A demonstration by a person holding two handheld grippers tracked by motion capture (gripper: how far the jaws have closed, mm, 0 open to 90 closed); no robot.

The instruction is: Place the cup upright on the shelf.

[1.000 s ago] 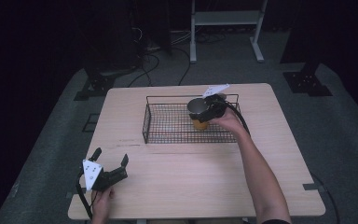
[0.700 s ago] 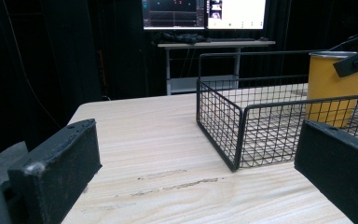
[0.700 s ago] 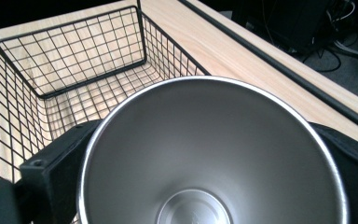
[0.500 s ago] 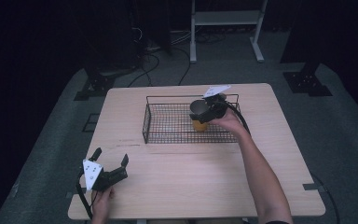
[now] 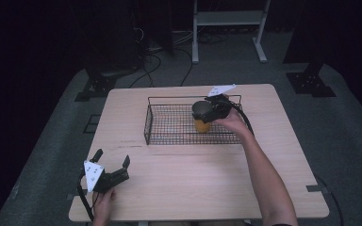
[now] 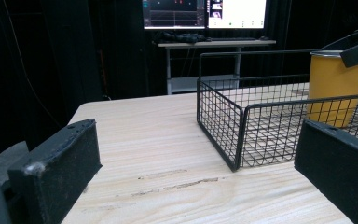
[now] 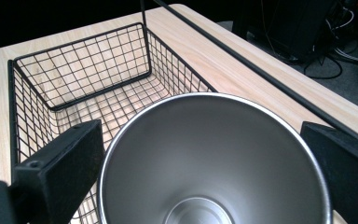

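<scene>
Light falls from overhead onto the pale table (image 5: 184, 183) while surroundings sink into black. Close fingers (image 6: 58, 168) look soft; the cup (image 7: 214, 158) beyond them gleams without harsh glare.

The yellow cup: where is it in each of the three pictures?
High view: the cup stands in the basket, right of middle, under the right gripper.
Left gripper view: far right, behind the basket's mesh.
Right gripper view: bottom centre, seen from above, steel inside.
Shared landmark: the basket.
</scene>
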